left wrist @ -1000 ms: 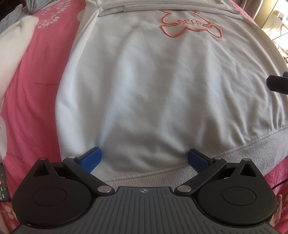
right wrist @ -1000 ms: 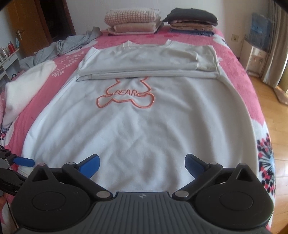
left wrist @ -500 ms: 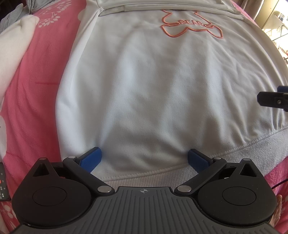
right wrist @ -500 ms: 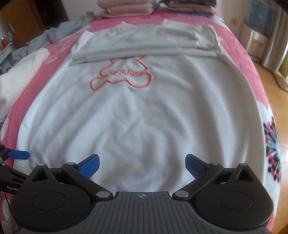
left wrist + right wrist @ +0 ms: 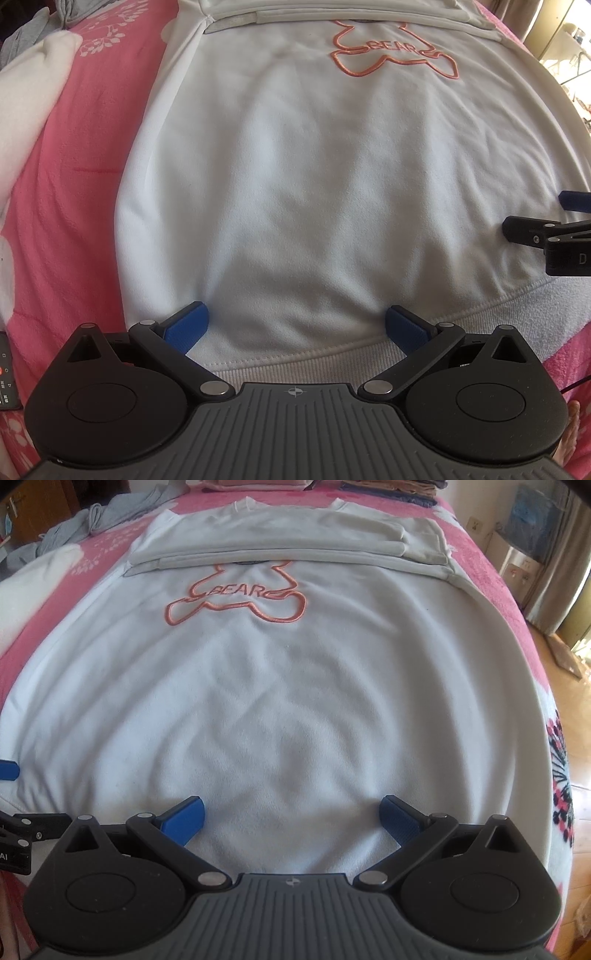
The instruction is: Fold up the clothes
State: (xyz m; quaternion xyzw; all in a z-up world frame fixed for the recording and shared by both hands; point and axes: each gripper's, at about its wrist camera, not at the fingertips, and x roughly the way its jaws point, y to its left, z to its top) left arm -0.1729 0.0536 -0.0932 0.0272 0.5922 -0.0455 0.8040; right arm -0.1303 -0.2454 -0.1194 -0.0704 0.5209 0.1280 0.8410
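A white sweatshirt (image 5: 314,184) with an orange "BEAR" outline (image 5: 395,55) lies flat on the pink bed, its sleeves folded across the chest (image 5: 280,550). My left gripper (image 5: 295,325) is open, its blue fingers (image 5: 186,325) spread over the ribbed hem (image 5: 303,358) near the left corner. My right gripper (image 5: 291,812) is open over the lower right part of the sweatshirt (image 5: 295,701). The right gripper shows at the right edge of the left wrist view (image 5: 554,232). The left gripper shows at the left edge of the right wrist view (image 5: 11,797).
A pink floral bedspread (image 5: 85,147) lies under the sweatshirt. A white garment (image 5: 26,99) and grey clothes (image 5: 99,520) lie at the left. Folded stacks (image 5: 388,487) sit at the head. Wooden floor (image 5: 576,738) lies right of the bed.
My right gripper has moved down and forward over the sweatshirt's lower part and now reaches further into the left wrist view. My left gripper has stayed over the hem.
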